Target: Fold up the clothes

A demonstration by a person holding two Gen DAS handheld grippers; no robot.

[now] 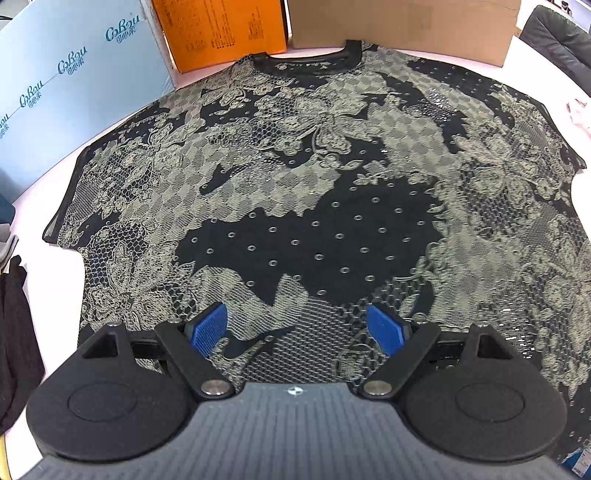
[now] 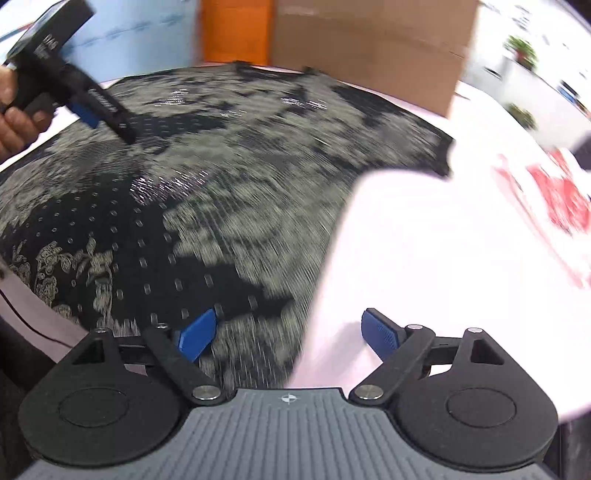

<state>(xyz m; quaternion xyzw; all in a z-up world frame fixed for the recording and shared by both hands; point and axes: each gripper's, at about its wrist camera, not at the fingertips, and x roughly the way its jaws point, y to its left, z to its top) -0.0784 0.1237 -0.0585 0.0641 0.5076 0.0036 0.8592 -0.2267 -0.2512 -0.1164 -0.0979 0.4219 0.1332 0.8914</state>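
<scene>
The left gripper [image 1: 298,328] hangs with fingers wide apart over the near hem of a black patterned shirt [image 1: 314,192] spread flat on a white table [image 1: 110,129]. Ahead, beyond the collar, stand an orange box [image 1: 221,33] and a cardboard box [image 1: 406,26].

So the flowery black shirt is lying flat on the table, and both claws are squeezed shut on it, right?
Not quite. The flowery black shirt does lie flat on the table, but both claws are open, holding nothing. The left wrist view shows the left claw spread over the hem; the right wrist view shows the right claw spread wide at the shirt's edge.
</scene>
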